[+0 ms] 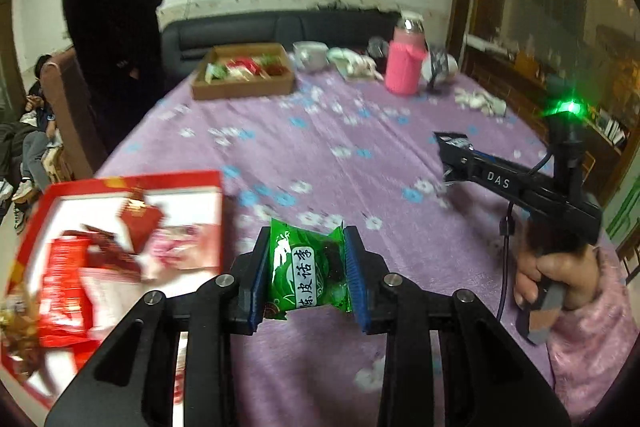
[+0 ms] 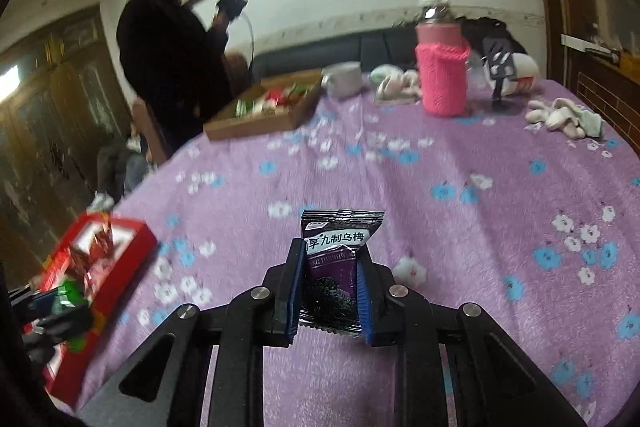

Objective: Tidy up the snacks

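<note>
Left tool (image 1: 306,267) pinches green packet (image 1: 308,265); right tool (image 2: 330,287) pinches purple packet (image 2: 334,267).

The right gripper (image 2: 329,277) clamps a purple snack packet (image 2: 334,267) above the tablecloth (image 2: 460,227).

The left gripper (image 1: 306,275) is black with blue ribbed pads (image 1: 355,271) and silver screws at its linkage joints. At the right of the frame, the right gripper (image 1: 450,157) bears white "DAS" lettering, a green light and a dark cable, gripped by a bare hand (image 1: 550,277) in a fuzzy pink sleeve (image 1: 592,339).
</note>
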Demonstrator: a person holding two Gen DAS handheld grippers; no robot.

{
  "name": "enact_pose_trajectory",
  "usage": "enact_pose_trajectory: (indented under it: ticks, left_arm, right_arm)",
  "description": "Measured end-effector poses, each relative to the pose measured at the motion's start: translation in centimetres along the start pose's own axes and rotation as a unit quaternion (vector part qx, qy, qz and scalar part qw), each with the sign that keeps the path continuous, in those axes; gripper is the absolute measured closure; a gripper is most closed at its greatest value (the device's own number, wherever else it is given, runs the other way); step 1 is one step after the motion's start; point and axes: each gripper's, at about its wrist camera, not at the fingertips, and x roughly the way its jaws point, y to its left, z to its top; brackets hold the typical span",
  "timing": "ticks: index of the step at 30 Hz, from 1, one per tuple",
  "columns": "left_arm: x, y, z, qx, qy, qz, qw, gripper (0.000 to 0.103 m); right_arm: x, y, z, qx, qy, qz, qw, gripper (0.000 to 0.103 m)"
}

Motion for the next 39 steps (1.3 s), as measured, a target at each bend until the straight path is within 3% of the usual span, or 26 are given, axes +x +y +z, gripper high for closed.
enact_pose_trajectory:
  ticks: [5,12,23,30,39]
  left_arm:
    - [-3.5,2.4,-0.5,-0.015,-0.027,0.001,0.9995,0.071]
    - [-6.2,4.5,-2.1,-0.033,-0.039,0.01,0.9987,0.071]
    - [-6.4,7.9,-2.4,-0.039,-0.051,0.137,0.9885,0.071]
    - [-6.0,11.3,-3.7,-0.064,-0.039,0.177,0.9814,0.071]
    - [-6.2,13.8,-4.6,-0.084,-0.04,0.191,0.9771,0.071]
  right_arm:
    - [-0.5,-1.4,0.7,0.033,-0.02,-0.005,0.999,0.08]
    - [-1.4,0.9,0.7,0.001,-0.041,0.031,0.999,0.08]
    - [-1.7,9.8,0.1,-0.026,-0.019,0.144,0.989,0.08]
    - [-0.8,15.6,-0.6,-0.056,0.006,0.192,0.98,0.08]
    - [-0.7,22.1,-2.4,-0.114,0.029,0.228,0.967,0.08]
